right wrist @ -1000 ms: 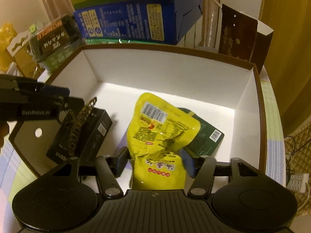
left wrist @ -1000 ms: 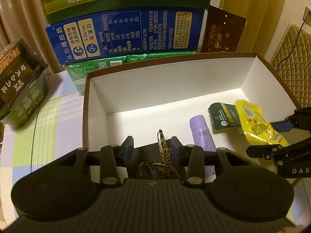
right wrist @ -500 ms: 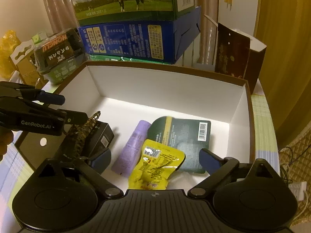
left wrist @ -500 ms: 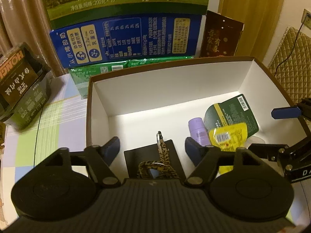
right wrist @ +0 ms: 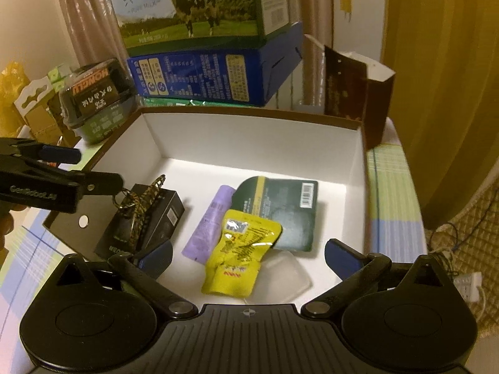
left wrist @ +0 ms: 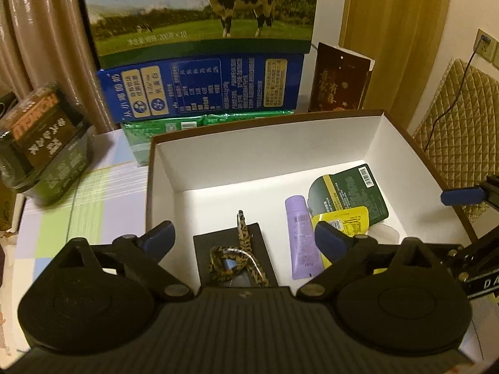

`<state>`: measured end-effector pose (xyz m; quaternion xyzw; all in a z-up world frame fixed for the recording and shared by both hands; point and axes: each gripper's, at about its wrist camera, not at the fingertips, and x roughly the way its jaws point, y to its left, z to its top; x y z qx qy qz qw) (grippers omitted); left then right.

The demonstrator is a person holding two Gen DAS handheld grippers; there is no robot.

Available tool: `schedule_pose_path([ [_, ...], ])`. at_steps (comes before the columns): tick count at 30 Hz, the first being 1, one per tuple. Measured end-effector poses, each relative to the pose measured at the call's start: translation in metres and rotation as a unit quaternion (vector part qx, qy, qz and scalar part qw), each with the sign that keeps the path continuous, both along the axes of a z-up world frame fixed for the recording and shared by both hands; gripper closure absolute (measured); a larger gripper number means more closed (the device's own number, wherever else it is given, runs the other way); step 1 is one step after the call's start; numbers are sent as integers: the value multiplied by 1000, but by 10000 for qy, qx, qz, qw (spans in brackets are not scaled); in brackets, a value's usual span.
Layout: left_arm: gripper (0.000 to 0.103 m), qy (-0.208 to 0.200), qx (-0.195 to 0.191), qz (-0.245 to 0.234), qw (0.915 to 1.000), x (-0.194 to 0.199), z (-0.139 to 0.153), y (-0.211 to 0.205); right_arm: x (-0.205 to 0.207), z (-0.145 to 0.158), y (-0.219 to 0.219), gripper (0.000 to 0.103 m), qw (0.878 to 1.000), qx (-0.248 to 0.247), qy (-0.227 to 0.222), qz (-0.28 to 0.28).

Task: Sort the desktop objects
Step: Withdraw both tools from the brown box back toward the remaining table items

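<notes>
A white-lined brown box (left wrist: 265, 143) (right wrist: 249, 143) holds a black carton (left wrist: 259, 237) (right wrist: 162, 218) with a leopard-print strap (left wrist: 240, 255) (right wrist: 140, 205) on it, a purple tube (left wrist: 301, 233) (right wrist: 212, 221), a dark green pouch (left wrist: 349, 193) (right wrist: 290, 208) and a yellow packet (left wrist: 346, 221) (right wrist: 240, 258). My left gripper (left wrist: 246, 243) is open and empty above the strap. My right gripper (right wrist: 249, 255) is open and empty above the yellow packet. A clear plastic piece (right wrist: 287, 274) lies under the packet.
Stacked milk cartons (left wrist: 199, 62) (right wrist: 199, 46) stand behind the box, with a brown gift bag (left wrist: 340, 78) (right wrist: 352, 93) to their right. A dark noodle tub (left wrist: 40, 146) (right wrist: 93, 99) sits at the left on the checked tablecloth (left wrist: 78, 196). A quilted chair (left wrist: 458, 131) is at the right.
Both grippers opened and pulled up and back. The left let go of the strap, which lies on the black carton. The right let go of the yellow packet, which lies in the box.
</notes>
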<state>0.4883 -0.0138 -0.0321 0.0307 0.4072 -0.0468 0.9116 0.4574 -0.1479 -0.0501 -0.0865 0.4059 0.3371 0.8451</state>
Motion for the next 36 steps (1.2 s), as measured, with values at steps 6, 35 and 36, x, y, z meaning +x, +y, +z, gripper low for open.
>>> schedule_pose_path([
  [6,7,0,-28,142,9999,-27,11,-2,-20,10,-19,2,9998,163,9,-126],
  [35,5,37,-46,386,9992,-186,35,-28,-145,31,-73,2,9995,283,-78,132],
  [36,5,62,-45,387,9992,-190,34,-29,-149,30,-74,2,9995,271,-55,144],
])
